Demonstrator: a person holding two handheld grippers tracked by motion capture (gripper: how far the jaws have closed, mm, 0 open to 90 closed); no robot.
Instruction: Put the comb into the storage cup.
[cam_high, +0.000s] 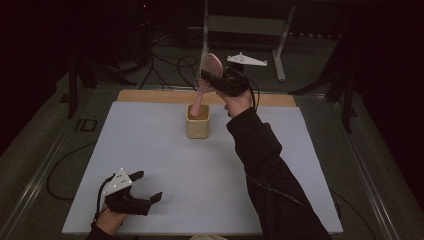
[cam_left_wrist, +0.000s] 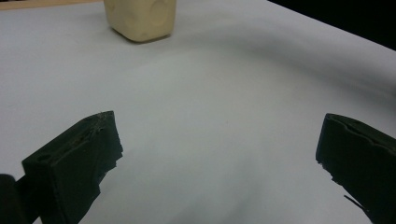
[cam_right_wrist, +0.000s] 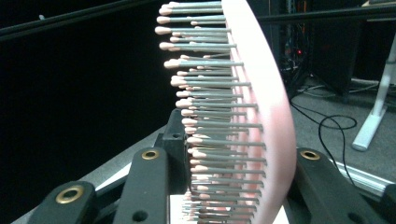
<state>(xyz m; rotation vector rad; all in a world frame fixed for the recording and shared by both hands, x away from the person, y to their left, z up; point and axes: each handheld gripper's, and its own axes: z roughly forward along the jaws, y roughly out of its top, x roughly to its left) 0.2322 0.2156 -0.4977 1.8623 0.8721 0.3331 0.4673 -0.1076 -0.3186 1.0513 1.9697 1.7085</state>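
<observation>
A pink hairbrush (cam_high: 211, 65) with grey pink-tipped bristles stands nearly upright above a cream square cup (cam_high: 197, 126) at the back middle of the table. The lower end of its handle (cam_high: 197, 106) reaches into the cup's mouth. My right gripper (cam_high: 209, 80) is shut on the brush just below its head. In the right gripper view the brush (cam_right_wrist: 261, 116) fills the gap between the jaws of the right gripper (cam_right_wrist: 229, 186). My left gripper (cam_high: 148, 186) rests open and empty near the front left edge. From the left gripper (cam_left_wrist: 219, 135), the cup (cam_left_wrist: 140, 18) lies far ahead.
A white sheet (cam_high: 165, 160) covers the table, with a wooden strip (cam_high: 150, 96) bare along its far edge. Behind the table are floor cables (cam_high: 170, 62), a grey metal stand (cam_high: 280, 45) and dark stand legs (cam_high: 345, 95). The person's right sleeve (cam_high: 270, 170) crosses the right half.
</observation>
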